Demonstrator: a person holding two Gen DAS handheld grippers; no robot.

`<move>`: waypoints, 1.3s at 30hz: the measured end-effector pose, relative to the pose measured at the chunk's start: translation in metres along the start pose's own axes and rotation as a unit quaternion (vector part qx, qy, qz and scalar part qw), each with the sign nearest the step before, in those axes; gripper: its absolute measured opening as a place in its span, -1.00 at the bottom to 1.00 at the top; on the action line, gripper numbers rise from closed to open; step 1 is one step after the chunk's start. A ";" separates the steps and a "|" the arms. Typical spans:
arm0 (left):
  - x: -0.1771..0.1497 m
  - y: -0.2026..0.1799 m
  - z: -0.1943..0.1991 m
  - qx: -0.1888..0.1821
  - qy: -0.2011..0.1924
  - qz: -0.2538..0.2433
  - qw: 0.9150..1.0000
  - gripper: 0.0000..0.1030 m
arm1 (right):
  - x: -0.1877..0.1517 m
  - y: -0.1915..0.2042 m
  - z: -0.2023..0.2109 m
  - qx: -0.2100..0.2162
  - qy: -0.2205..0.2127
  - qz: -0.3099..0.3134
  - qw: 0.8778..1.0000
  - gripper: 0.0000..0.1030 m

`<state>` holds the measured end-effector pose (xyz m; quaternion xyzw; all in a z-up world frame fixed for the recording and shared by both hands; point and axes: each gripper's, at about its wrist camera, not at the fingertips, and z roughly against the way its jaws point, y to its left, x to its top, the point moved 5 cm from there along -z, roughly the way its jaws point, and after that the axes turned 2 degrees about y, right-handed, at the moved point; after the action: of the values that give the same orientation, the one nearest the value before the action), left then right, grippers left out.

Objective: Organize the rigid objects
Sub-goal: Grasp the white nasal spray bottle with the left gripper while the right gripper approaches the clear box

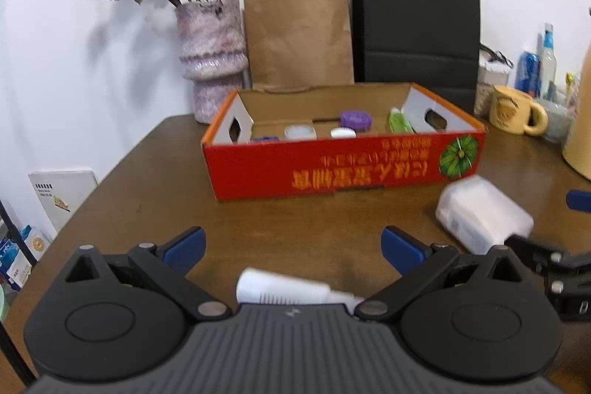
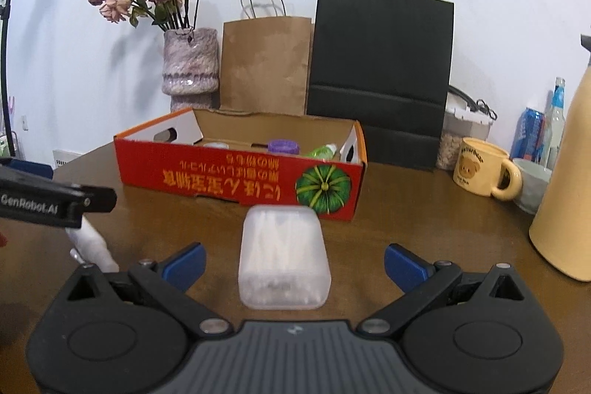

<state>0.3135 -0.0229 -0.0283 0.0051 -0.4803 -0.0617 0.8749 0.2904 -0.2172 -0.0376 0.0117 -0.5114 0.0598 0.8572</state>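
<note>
The left claw (image 1: 293, 246) stands wide open over the brown bench (image 1: 147, 187), gripping nothing; a small white bottle (image 1: 280, 288) lies on its side between the blue fingers (image 1: 184, 246), close in against the claw's body, cap end to the right. The right claw (image 2: 294, 261) is likewise spread wide and empty, and a frosted white plastic case (image 2: 283, 257) lies flat on the bench between its fingers (image 2: 404, 264) without touching either, reaching forward beyond the tips toward the red cardboard box (image 2: 240, 180). That one open box sits just behind the case, near the middle of the bench, its printed side facing the cameras upside down. In the left wrist view five small things show inside it: a purple lid (image 1: 355, 119), a green bottle (image 1: 399, 121) by the right end, a pale square jar (image 1: 300, 132), a white cap (image 1: 343, 132) and a purple piece (image 1: 266, 138) barely clearing the front wall. Behind the box stand two paper bags, one brown (image 1: 299, 36) and one black (image 1: 415, 24), and one mottled vase (image 1: 211, 54) of dried roses. To the right there is one yellow mug (image 2: 484, 172), with a pale bowl (image 2: 533, 183) just beside it.
</note>
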 end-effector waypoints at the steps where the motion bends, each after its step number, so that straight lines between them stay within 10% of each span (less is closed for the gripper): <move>1: -0.003 0.000 0.000 -0.003 0.004 -0.003 1.000 1.00 | -0.002 0.000 0.001 0.000 0.001 -0.001 1.000 1.00; 20: -0.027 -0.008 -0.009 -0.059 0.041 -0.069 0.995 1.00 | -0.014 0.004 -0.001 0.001 0.022 -0.003 1.000 1.00; 39: -0.032 0.004 -0.039 -0.079 0.094 -0.037 0.992 1.00 | -0.014 0.004 -0.002 0.001 0.026 -0.003 1.000 1.00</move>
<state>0.3295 -0.0173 -0.0754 -0.0403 -0.3889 -0.1306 0.9111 0.2853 -0.2140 -0.0506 0.0130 -0.4889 0.0581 0.8703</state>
